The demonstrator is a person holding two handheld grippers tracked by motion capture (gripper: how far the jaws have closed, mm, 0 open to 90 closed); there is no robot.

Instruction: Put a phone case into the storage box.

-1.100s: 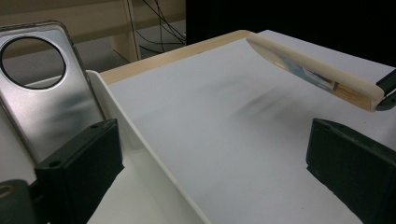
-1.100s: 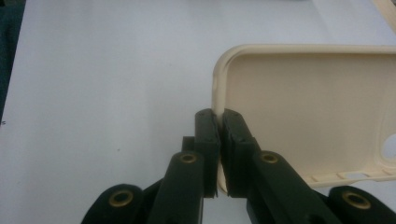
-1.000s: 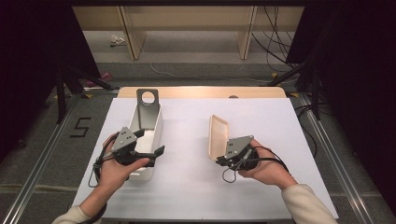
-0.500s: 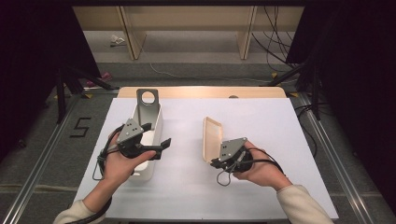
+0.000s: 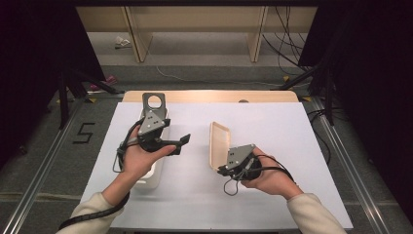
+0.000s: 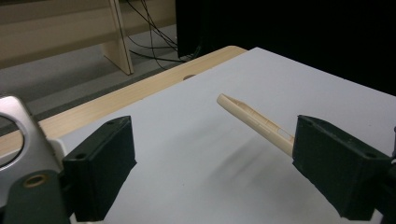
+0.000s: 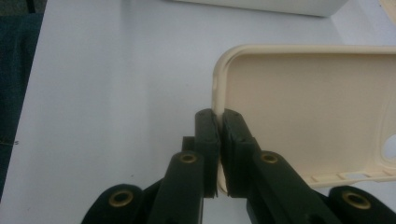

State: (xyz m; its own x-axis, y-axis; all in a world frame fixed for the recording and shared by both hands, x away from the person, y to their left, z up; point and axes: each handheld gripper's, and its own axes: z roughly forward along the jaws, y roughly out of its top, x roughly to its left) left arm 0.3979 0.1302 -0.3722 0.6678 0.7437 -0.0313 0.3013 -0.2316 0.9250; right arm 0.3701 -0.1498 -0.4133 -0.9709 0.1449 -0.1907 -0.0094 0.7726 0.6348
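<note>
A cream tray-like lid (image 5: pixel 219 141) stands on its long edge in the middle of the white table (image 5: pixel 282 131). My right gripper (image 5: pixel 220 170) is shut on the lid's near rim; in the right gripper view the jaws (image 7: pixel 219 122) pinch the rim of the lid (image 7: pixel 317 116). My left gripper (image 5: pixel 180 145) hovers open over a white box (image 5: pixel 147 178) at the left and points toward the lid. Its jaws (image 6: pixel 215 172) have just been closing a little, with nothing between them. The lid (image 6: pixel 254 122) lies beyond them.
A grey metal bracket with a round hole (image 5: pixel 155 102) rises at the box's far end. A wooden strip (image 5: pixel 209 96) borders the table's far edge. Black stands and cables lie on the floor behind. The box's wall (image 7: pixel 261 5) runs along the top of the right gripper view.
My left hand has risen from the box and swung right toward the lid. The right hand and the lid have shifted slightly left.
</note>
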